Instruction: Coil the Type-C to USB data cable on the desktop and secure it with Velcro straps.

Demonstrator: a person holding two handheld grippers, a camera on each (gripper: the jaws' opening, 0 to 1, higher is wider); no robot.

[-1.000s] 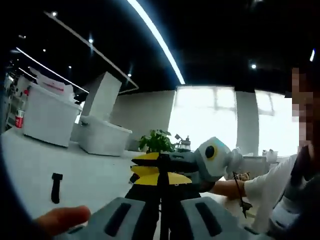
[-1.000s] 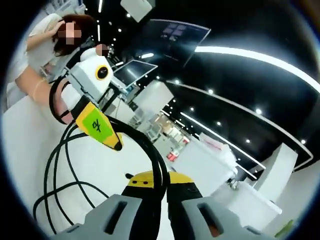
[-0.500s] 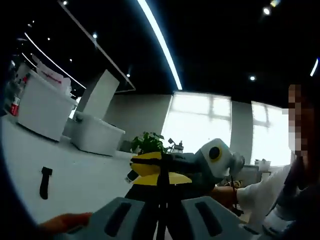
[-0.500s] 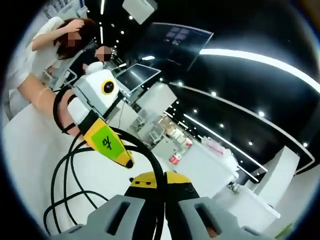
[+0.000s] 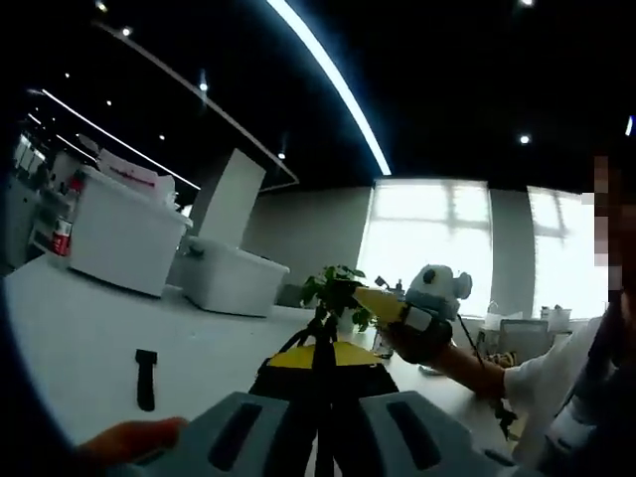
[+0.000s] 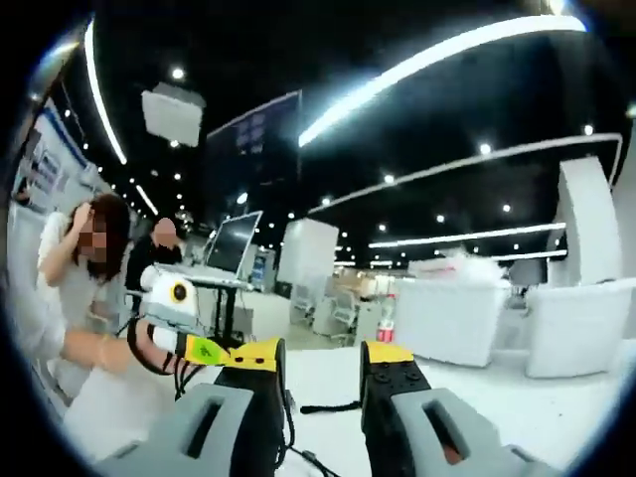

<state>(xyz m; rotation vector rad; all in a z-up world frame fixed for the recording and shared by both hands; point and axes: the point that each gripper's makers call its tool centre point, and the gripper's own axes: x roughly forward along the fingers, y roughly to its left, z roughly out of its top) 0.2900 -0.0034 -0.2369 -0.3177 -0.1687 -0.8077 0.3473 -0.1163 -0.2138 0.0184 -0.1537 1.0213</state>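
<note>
- In the left gripper view, the left gripper (image 5: 320, 373) is seen from behind, its yellow-tipped jaws brought tight together on the black cable (image 5: 322, 343), which rises between them as a thin dark line.
- In the same view, the right gripper (image 5: 378, 302) is seen beyond and to the right, held in a hand above the white table (image 5: 89, 348); its yellow tips point left, toward a green plant (image 5: 333, 289).
- A black Velcro strap (image 5: 146, 378) lies flat on the table, left of the left gripper and well apart from it.
- A fingertip (image 5: 129, 440) shows at the bottom left, beside the grey gripper body.
- White bins (image 5: 124, 234) stand at the far edge of the table.
- In the right gripper view, the right gripper (image 6: 323, 360) is seen with its jaws set wide apart and nothing between them.
- Loops of the cable (image 6: 288, 437) hang down by the left jaw, and one strand runs across the gap between the jaws.
- The left gripper (image 6: 204, 349) is seen at the left of that view, its green-and-yellow tip just beside the right gripper's left jaw, with black cable gathered under it.
- Two people (image 6: 70, 288) are seen at the left of that view, beside a monitor (image 6: 231, 246) on a stand.
</note>
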